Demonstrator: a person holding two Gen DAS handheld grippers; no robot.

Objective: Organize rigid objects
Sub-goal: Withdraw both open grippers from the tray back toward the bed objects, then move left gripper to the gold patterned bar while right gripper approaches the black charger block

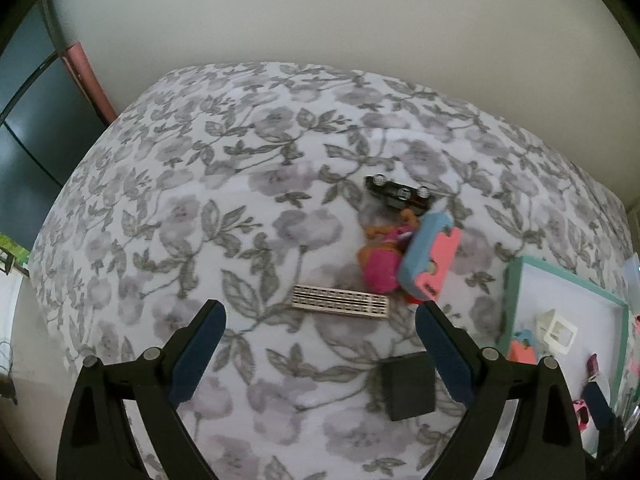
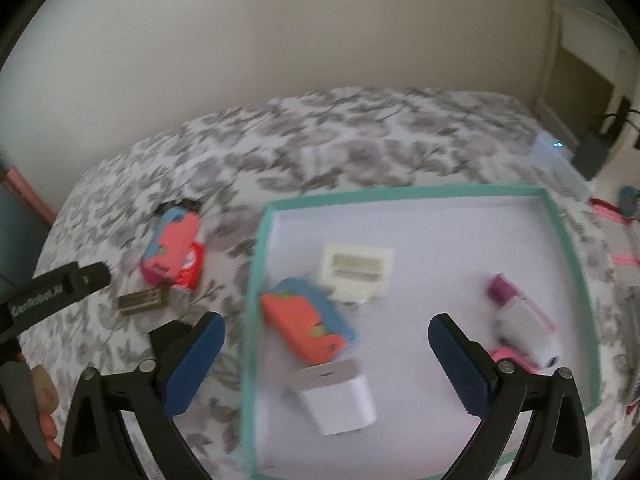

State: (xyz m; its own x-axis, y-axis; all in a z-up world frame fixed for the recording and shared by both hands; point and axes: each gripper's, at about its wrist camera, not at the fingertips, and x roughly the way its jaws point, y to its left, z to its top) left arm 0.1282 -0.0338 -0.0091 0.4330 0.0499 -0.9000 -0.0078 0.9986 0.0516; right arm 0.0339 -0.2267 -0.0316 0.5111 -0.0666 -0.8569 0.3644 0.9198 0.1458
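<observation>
My left gripper (image 1: 320, 320) is open and empty over the floral bedspread, just short of a flat beige comb-like strip (image 1: 340, 302). Beyond it lie a pink and orange toy figure (image 1: 380, 256), a blue and pink block (image 1: 428, 256) and a black toy car (image 1: 400, 192). A black cube (image 1: 408, 386) sits near the right finger. My right gripper (image 2: 326, 340) is open and empty above the teal-rimmed tray (image 2: 256, 280), which holds an orange and blue block (image 2: 308, 320), a white charger (image 2: 340, 400), a white square piece (image 2: 356, 272) and a pink-capped white item (image 2: 520, 312).
The bed meets a cream wall behind. A dark cabinet (image 1: 32, 128) stands to the left of the bed. A translucent box with small lights (image 2: 556, 156) and pink items (image 2: 616, 216) lie right of the tray. The left gripper's arm (image 2: 52, 288) shows left of the tray.
</observation>
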